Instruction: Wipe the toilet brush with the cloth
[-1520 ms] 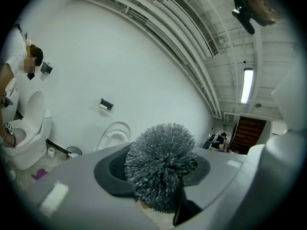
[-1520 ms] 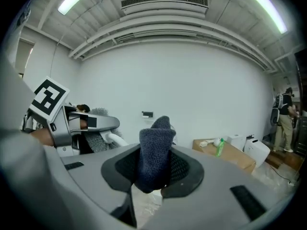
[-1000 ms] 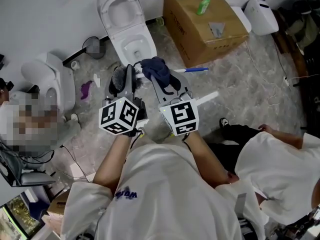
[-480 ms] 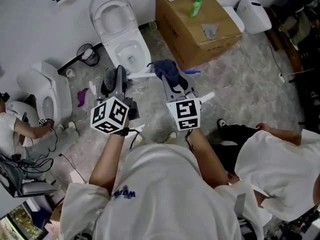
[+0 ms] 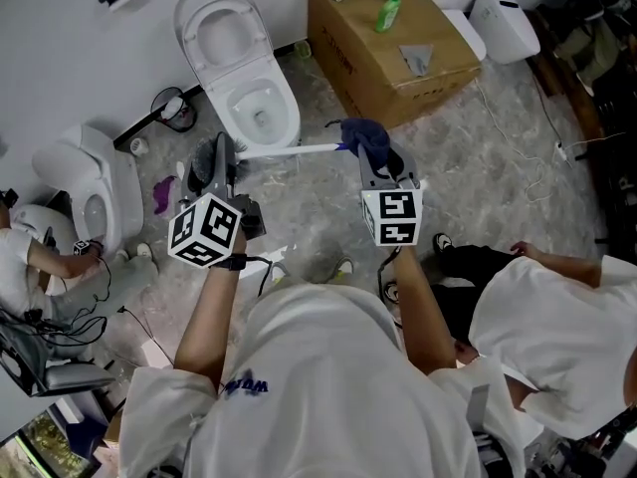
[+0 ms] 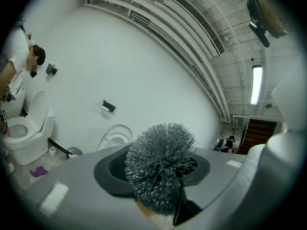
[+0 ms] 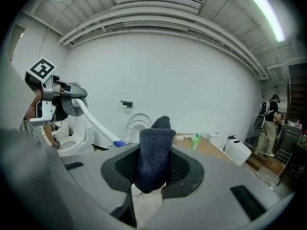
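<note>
Head view, left hand-held gripper (image 5: 223, 159) clamps toilet brush (image 5: 289, 150), right (image 5: 376, 163) clamps cloth (image 5: 366, 135), bottle (image 5: 387, 13) atop box (image 5: 398, 78)

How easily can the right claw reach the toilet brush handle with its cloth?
Probably yes. The cloth in the right claw sits at the free end of the white handle, nothing between them; the left claw holds the bristle head.

The toilet brush (image 6: 160, 164) has a head of stiff grey bristles, rough and matt; its handle (image 5: 289, 149) looks like smooth white plastic; the cloth (image 7: 154, 152) is a dark blue knit, soft and matt; the fingers (image 7: 217, 202) are smooth matt grey plastic with black mesh-textured pads (image 7: 183, 171); the toilet (image 5: 231, 78) is glossy white ceramic; the box (image 5: 398, 63) is matt brown cardboard; the floor (image 5: 478, 157) looks like mottled grey stone.
</note>
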